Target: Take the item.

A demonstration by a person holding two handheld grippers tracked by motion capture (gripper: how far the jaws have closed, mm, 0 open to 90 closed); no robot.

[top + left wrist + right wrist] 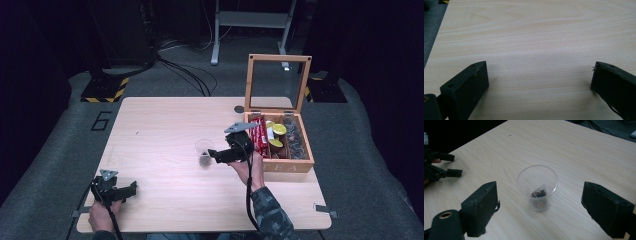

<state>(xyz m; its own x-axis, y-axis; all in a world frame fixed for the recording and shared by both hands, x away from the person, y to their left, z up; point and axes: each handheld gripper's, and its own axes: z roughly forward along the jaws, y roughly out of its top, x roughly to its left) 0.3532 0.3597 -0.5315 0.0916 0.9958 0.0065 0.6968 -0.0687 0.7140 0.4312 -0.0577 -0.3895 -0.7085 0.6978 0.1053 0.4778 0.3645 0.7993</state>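
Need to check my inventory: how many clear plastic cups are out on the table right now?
1. The clear cup stands mid-table, left of the wooden box, a tea bag inside. Others could be hidden in the box.

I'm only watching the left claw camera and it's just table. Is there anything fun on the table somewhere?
Observer: Yes, a clear plastic cup stands in the middle, with a tea bag inside.
Operator: Who's near the cup?
Observer: The right claw, open and pointing at it, not touching.
Operator: Anything else?
Observer: A wooden box at the right edge, its glass lid standing open, with packets inside.
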